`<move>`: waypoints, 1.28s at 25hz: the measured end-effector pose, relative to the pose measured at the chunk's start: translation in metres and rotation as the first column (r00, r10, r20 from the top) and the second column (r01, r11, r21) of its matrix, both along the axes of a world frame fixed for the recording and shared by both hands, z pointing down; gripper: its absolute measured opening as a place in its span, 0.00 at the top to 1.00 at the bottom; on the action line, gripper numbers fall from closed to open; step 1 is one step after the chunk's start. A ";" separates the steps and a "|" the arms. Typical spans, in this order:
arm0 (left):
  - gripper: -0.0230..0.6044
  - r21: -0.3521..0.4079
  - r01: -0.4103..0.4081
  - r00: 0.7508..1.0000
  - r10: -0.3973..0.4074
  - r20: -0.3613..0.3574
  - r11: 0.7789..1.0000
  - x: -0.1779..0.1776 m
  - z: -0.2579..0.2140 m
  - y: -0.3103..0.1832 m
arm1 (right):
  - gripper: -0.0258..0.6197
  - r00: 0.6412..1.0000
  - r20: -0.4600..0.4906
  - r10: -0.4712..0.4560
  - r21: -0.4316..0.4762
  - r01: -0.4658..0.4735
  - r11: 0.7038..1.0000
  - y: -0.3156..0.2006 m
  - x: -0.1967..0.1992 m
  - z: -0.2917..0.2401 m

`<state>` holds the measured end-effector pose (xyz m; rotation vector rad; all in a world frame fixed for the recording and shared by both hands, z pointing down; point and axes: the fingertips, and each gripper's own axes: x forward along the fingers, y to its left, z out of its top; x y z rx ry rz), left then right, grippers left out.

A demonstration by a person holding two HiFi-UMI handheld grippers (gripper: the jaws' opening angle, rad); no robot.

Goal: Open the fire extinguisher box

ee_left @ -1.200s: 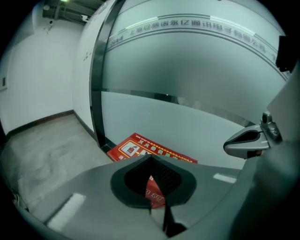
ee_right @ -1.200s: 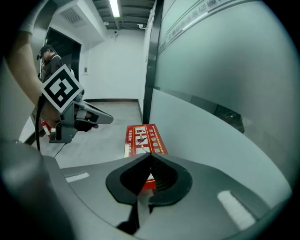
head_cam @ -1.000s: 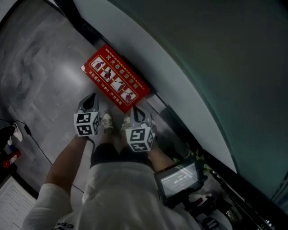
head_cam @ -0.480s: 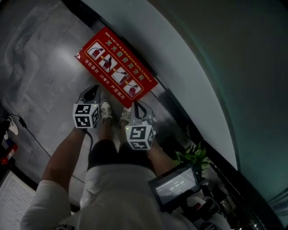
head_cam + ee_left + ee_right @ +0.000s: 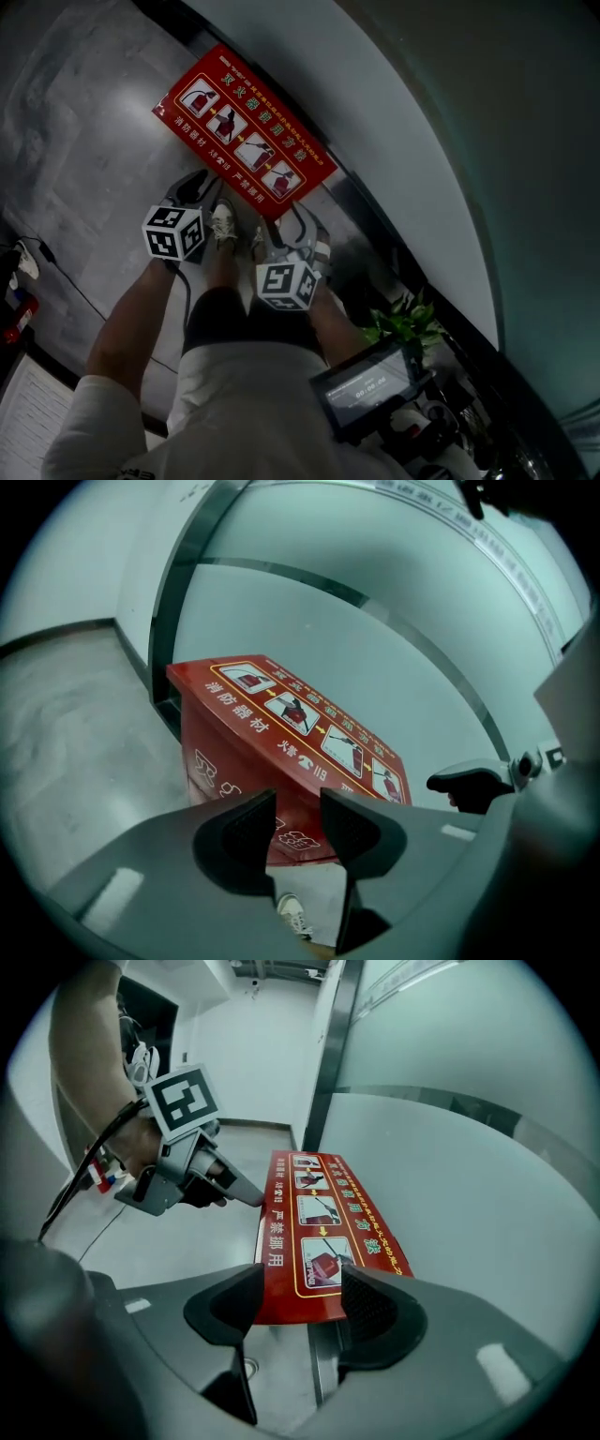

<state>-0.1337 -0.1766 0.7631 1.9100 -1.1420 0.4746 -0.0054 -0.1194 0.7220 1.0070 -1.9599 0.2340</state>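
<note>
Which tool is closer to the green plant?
Right. The right tool, jaws opening and empty, is left of the plant; the left tool, also opening empty, is farther left, beyond the right one.

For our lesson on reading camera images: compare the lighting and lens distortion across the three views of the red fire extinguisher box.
Head view: dim overall, a pale sheen on the floor, the wall bowed into a curve, the fire extinguisher box readable as pictures only. Left gripper view: strong fisheye, black corners, wall strips bending. Right gripper view: brightest, the box's print sharp, black corners again.
</note>
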 end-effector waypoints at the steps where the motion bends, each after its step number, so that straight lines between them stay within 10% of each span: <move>1: 0.73 -0.015 -0.002 1.000 0.002 -0.022 1.000 0.001 0.001 0.001 | 0.53 1.000 -0.011 -0.018 0.001 0.018 1.000 0.002 -0.002 0.002; 16: 0.67 -0.043 -0.077 0.993 0.073 -0.090 0.996 0.008 0.004 0.002 | 0.31 0.908 -0.348 -0.232 0.072 0.273 0.959 0.001 -0.030 0.050; 32: 0.67 -0.018 -0.091 0.992 0.088 -0.094 0.996 -0.007 -0.012 0.021 | 0.56 0.920 -0.331 -0.208 0.083 0.248 0.965 0.008 -0.034 0.034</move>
